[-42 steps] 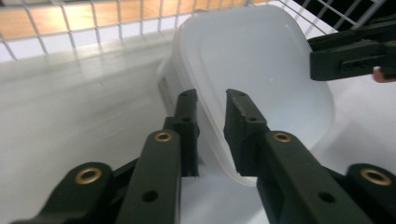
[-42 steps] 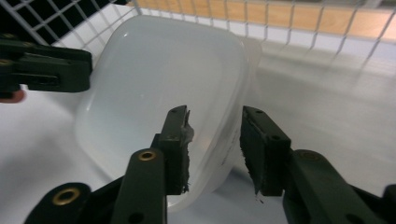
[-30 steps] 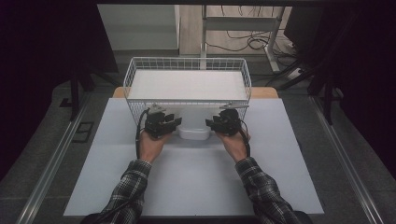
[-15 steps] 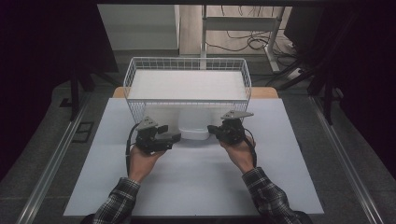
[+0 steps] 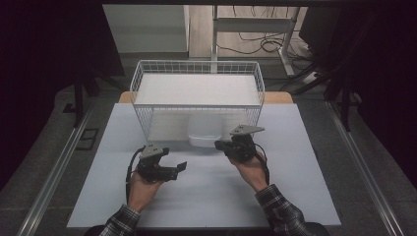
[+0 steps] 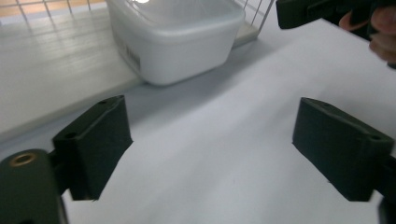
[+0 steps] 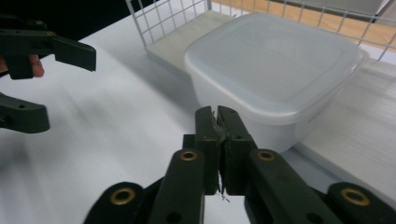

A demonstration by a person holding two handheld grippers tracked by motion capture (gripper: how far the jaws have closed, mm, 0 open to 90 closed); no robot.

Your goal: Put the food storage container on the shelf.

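Note:
A white plastic container (image 5: 204,133) with a translucent lid sits at the front of a white wire basket (image 5: 196,83), on a pale board. My left gripper (image 5: 180,167) hovers over the white table (image 5: 206,196), below and left of the container, pointing right. In the left gripper view the container (image 6: 175,35) lies ahead, and my left gripper (image 6: 212,144) stands wide open with nothing between its jaws. My right gripper (image 5: 219,144) is just right of the container, pointing left. In the right gripper view my right gripper (image 7: 217,116) is shut with nothing in it, close to the container (image 7: 275,65).
The basket's wire wall (image 7: 163,18) rises just behind and beside the container. The other gripper (image 6: 317,9) shows at the top right of the left gripper view. Dark floor and metal rails (image 5: 54,182) flank the table.
Both hands have drawn back from the container's sides toward the person. The left gripper moved farthest, down and left, away from the basket.

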